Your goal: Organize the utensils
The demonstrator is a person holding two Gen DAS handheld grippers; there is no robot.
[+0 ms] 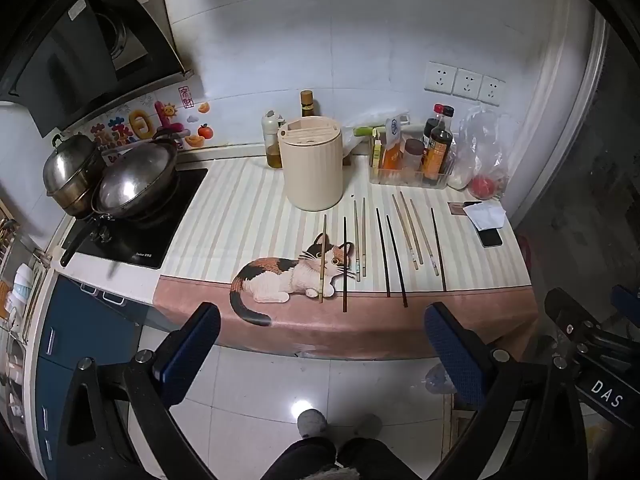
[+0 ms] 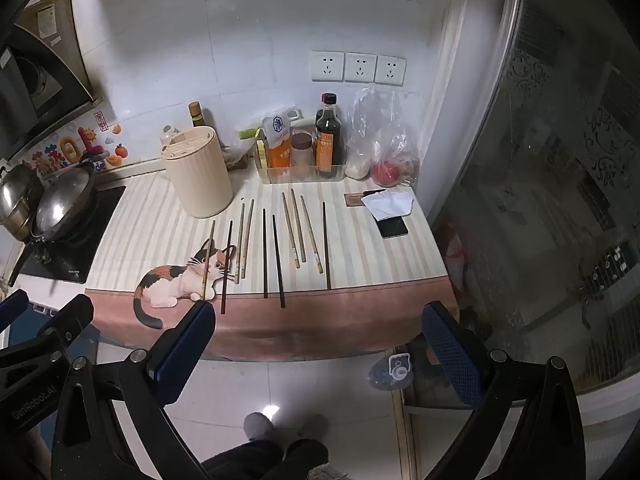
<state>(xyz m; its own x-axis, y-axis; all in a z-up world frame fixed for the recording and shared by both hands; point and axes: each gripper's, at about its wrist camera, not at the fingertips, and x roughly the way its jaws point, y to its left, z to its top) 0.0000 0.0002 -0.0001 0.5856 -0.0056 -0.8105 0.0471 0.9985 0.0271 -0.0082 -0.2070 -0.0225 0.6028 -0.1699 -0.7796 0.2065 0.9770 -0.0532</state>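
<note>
Chopsticks, ten loose sticks of pale wood (image 1: 407, 231) and dark wood (image 1: 383, 251), lie side by side across the middle of the frame on a striped cream mat (image 1: 240, 220) with a printed calico cat, their near tips close to the mat's pink front border. The tall cream plastic utensil holder (image 1: 311, 163) with a slotted lid stands just behind them, toward upper centre. Both tools hang in front of the counter over the floor tiles: the left gripper (image 1: 322, 354) and the right gripper (image 2: 318, 350) each stand with blue-padded jaws spread wide and nothing between them. Nothing is yet gathered, so the likely first step is to pick one stick; closing across its thin shaft near the middle, pads square to it, should keep it from rolling or pivoting. Sticks lie near one another, so a neighbour could be nudged. The counter's front edge is close to the tips, while the bottle tray (image 1: 408, 178) and black phone (image 1: 491, 237) crowd the right; bare mat at left offers room.
</note>
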